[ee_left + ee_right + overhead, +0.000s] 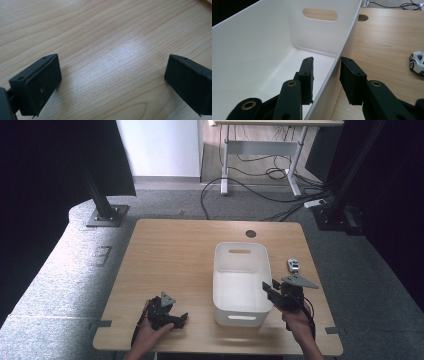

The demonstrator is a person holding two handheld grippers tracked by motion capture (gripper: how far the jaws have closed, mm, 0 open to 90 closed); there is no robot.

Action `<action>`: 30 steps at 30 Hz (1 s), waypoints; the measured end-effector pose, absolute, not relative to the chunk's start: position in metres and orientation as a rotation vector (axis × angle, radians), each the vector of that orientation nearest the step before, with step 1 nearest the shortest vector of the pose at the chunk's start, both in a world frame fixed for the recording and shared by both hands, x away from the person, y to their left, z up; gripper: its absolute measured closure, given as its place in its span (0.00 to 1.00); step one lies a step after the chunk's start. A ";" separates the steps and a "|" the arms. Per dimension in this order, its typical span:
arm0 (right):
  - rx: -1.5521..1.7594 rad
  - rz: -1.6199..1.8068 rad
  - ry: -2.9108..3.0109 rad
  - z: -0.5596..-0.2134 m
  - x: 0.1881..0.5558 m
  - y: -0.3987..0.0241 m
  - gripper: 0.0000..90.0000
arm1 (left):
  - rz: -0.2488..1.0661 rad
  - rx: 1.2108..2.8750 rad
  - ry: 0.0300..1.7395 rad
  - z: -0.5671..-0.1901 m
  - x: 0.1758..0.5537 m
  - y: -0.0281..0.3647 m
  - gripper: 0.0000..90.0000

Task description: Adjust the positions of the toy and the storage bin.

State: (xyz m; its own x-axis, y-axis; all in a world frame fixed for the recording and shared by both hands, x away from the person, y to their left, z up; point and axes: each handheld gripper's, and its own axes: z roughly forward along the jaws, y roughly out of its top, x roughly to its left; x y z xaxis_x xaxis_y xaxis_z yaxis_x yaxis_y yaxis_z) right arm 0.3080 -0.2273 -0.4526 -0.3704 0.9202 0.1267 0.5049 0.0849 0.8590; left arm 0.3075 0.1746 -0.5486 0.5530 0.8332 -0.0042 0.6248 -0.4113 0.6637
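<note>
**At the bin's right wall, ready to clamp**

Across the middle of the high view lies my desk (170, 250), pale wood, and the biggest thing on it is the white bin (239, 285), standing right of centre with a handle slot in each short end and nothing visible inside.

My right claw (270, 290) sits at the bin's right long wall, towards the lower right of the frame. In the right gripper view its jaws straddle that wall (342, 52): one pad hangs inside the bin, the other outside over the desk. A gap shows on each side, so the claw is parted and not yet gripping. I judge this the grasping step; the next move calls for squeezing squarely on the thin rim, then lifting or dragging gently so the plastic does not slip or flex.

My left claw (176, 320) rests low at the lower left, spread wide over bare wood, grasping nothing.

Smallest, a white toy car (293, 265) sits just right of the bin.
</note>
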 end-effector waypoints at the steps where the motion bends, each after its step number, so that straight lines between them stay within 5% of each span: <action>1: 1.401 1.219 1.918 -0.453 0.308 -0.227 0.70 | 0.438 2.171 1.167 -0.549 0.308 0.175 0.01; 30: 1.408 1.225 1.923 -0.452 0.317 -0.207 0.69 | 0.438 2.172 1.167 -0.549 0.308 0.175 0.01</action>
State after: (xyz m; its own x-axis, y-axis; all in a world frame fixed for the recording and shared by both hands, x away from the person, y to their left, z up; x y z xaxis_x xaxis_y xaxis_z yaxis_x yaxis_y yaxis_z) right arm 0.3171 -0.2072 -0.4525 -0.3720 0.9183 0.1354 0.5111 0.0809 0.8557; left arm 0.3075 0.1746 -0.5486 0.5531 0.8331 -0.0035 0.6248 -0.4121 0.6632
